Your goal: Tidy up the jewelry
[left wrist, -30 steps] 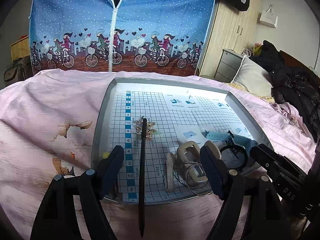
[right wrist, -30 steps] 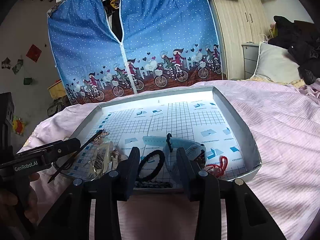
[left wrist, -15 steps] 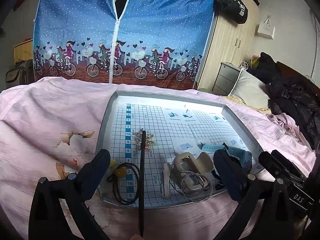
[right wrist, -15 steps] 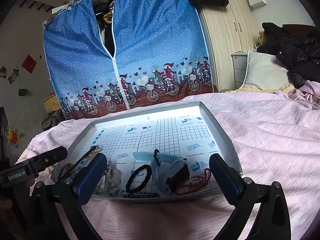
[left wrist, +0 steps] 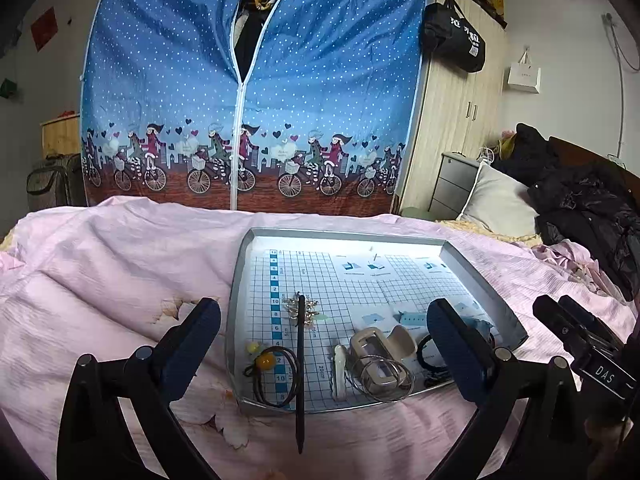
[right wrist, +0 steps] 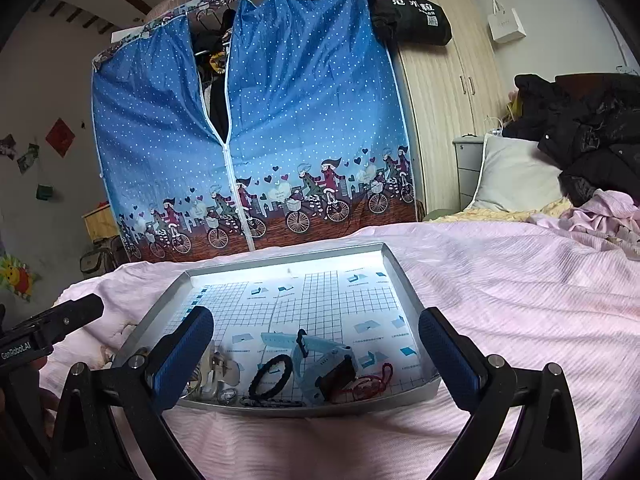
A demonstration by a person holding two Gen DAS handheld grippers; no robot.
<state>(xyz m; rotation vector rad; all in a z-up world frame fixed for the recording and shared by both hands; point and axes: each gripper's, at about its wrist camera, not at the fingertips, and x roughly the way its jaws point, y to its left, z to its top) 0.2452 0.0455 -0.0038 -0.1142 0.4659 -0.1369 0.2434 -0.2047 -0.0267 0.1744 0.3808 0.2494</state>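
A grey metal tray (left wrist: 236, 292) (right wrist: 404, 284) lined with grid paper lies on the pink bed. Along its near edge the left wrist view shows a hair tie with yellow beads (left wrist: 272, 372), a black stick (left wrist: 300, 360), a gold ornament (left wrist: 304, 308), a beige watch (left wrist: 376, 344), thin wire bangles (left wrist: 384, 380) and a white clip (left wrist: 340, 368). In the right wrist view lie a black bracelet (right wrist: 274, 374), a light blue watch (right wrist: 320, 356) and a red cord (right wrist: 374, 382). My left gripper (left wrist: 324, 350) and right gripper (right wrist: 316, 354) both hover wide open and empty before the tray's near edge.
Pink bedding (left wrist: 100, 264) surrounds the tray. A blue fabric wardrobe (left wrist: 248, 100) stands behind the bed, with a wooden cupboard (right wrist: 444, 120) to its right. A pillow (right wrist: 516, 176) and dark clothes (right wrist: 592, 128) lie at the right. The other gripper's body (left wrist: 584, 344) shows at the right edge.
Both grippers opened from narrow to wide and drew back and up from the tray. The tray now looks smaller and farther, and the items near its edge are uncovered.
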